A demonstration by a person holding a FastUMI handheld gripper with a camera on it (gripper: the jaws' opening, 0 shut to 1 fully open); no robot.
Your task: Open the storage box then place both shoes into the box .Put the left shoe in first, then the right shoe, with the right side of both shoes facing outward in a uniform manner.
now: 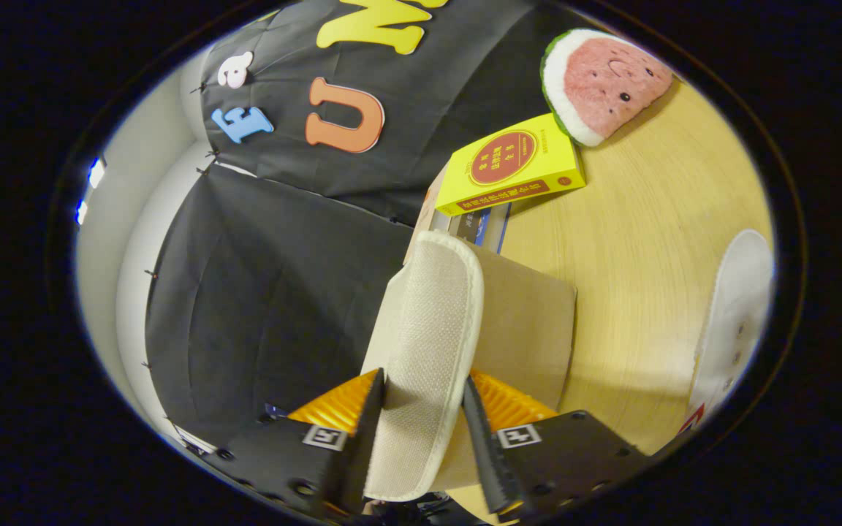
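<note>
Hand-held gripper (422, 431) clamped on beige slipper (425, 351); yellow book (510, 174) (title unreadable) beyond.

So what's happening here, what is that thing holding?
A hand-held gripper has its two fingers closed on a cream mesh shoe, gripped from both sides and lifted. Just behind the shoe is a brown cardboard box on a wooden table. Beyond it lie a yellow book on a small stack and a watermelon plush toy. A white shoe sits off to the side on the table.
</note>
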